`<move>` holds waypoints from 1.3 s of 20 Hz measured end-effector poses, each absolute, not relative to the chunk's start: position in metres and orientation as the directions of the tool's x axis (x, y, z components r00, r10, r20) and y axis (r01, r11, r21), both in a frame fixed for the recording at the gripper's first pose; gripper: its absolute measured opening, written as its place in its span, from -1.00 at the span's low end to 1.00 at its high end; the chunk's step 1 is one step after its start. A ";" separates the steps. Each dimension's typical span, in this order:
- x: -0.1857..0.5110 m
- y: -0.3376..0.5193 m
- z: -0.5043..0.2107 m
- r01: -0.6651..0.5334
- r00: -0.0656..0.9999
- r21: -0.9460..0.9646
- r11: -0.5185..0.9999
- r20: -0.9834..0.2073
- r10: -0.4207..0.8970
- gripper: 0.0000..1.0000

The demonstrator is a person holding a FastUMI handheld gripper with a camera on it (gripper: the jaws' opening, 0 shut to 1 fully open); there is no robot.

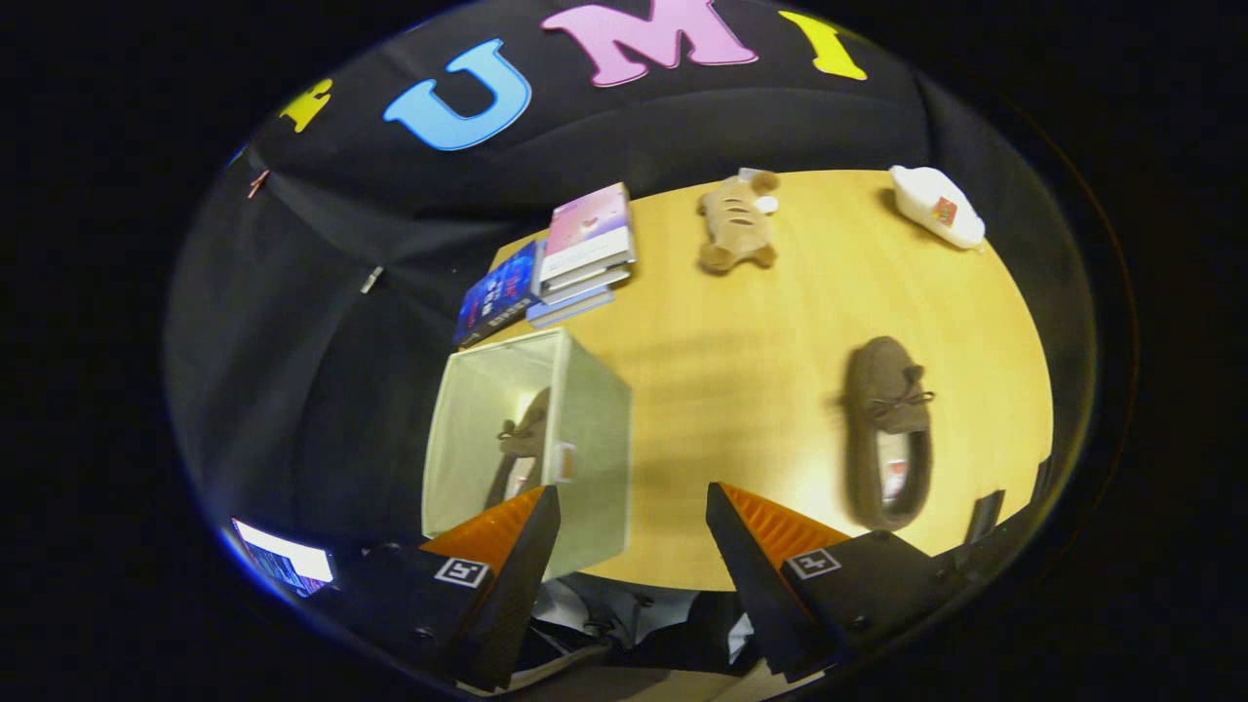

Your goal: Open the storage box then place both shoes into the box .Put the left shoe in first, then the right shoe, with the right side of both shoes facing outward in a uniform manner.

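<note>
A pale fabric storage box (585,439) stands open on the wooden table (760,390), just ahead of my left finger. One brown moccasin shoe (522,448) stands inside it against the right wall. The second brown moccasin shoe (889,429) lies flat on the table beyond my right finger, toe pointing away. My gripper (634,507) hovers above the table's near edge, open, with nothing between its fingers.
A stack of books (585,249) and a dark book (497,292) lie behind the box. A plush toy (738,224) and a white bottle (936,205) rest at the table's far side. A lit screen (283,561) glows low beside the left finger.
</note>
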State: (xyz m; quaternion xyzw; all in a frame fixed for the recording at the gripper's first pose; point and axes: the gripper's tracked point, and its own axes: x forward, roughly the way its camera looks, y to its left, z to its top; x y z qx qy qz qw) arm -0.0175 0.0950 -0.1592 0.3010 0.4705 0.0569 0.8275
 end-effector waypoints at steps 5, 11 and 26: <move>-0.047 0.004 -0.216 0.313 0.515 0.454 0.834 -0.819 0.252 0.88; -0.060 -0.049 -0.297 0.371 0.435 0.335 0.866 -0.887 0.157 0.87; -0.040 -0.074 -0.387 0.418 0.264 0.255 0.872 -0.952 0.152 -0.81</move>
